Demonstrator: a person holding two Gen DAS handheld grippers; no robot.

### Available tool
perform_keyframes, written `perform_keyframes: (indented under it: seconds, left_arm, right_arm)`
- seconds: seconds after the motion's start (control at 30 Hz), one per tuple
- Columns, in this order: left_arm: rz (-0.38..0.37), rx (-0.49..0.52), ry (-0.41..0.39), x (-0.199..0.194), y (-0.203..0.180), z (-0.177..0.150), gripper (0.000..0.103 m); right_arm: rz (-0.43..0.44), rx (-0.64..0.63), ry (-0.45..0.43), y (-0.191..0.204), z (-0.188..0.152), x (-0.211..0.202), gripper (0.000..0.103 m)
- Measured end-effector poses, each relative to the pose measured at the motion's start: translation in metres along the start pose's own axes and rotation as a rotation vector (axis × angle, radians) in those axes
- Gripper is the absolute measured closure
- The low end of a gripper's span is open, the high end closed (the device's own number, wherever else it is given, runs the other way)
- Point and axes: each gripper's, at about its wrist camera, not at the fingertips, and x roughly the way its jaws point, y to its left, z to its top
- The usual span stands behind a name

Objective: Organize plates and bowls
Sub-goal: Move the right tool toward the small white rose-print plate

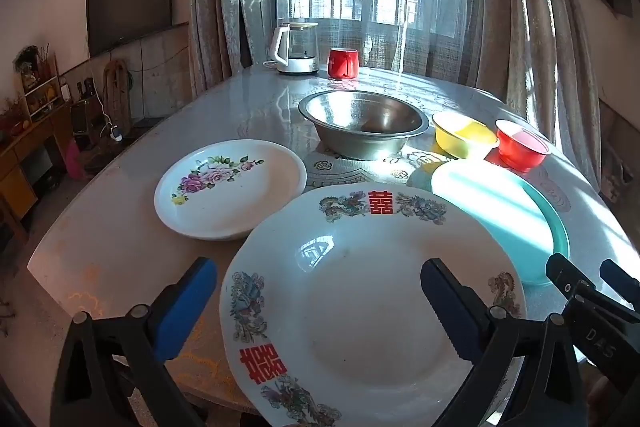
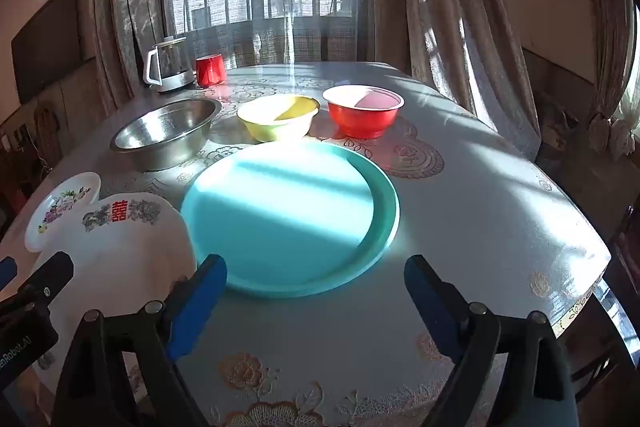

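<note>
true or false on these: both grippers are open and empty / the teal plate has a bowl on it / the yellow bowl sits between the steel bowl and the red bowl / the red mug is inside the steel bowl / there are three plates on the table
1. Both grippers are open and empty. True: the left gripper and the right gripper stand wide with nothing clamped.
2. The teal plate has a bowl on it. False: nothing sits on it.
3. The yellow bowl sits between the steel bowl and the red bowl. True.
4. The red mug is inside the steel bowl. False: it stands on the table beside the kettle.
5. Three plates are on the table. True: teal plate, flower plate, dragon plate.
</note>
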Motion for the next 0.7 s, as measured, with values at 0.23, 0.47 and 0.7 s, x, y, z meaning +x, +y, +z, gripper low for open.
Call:
perform_keyframes:
  seconds: [0.23, 0.47, 0.7]
  left_arm:
    - [0.012, -0.007, -0.003, -0.003, 0.005, 0.003, 0.0]
    - [0.02, 0.007, -0.032, -0.016, 0.002, 0.002, 0.0]
    - [0.017, 0.01, -0.046, -0.021, 0.0, 0.005, 0.0]
  right_arm:
    - [0.017, 0.008, -0.002, 0.001, -0.002, -0.004, 0.011]
    - [0.021, 0.003, -0.014, 0.006, -0.002, -0.007, 0.011]
    - [0.016, 0.008, -0.028, 0.002, 0.0, -0.01, 0.011]
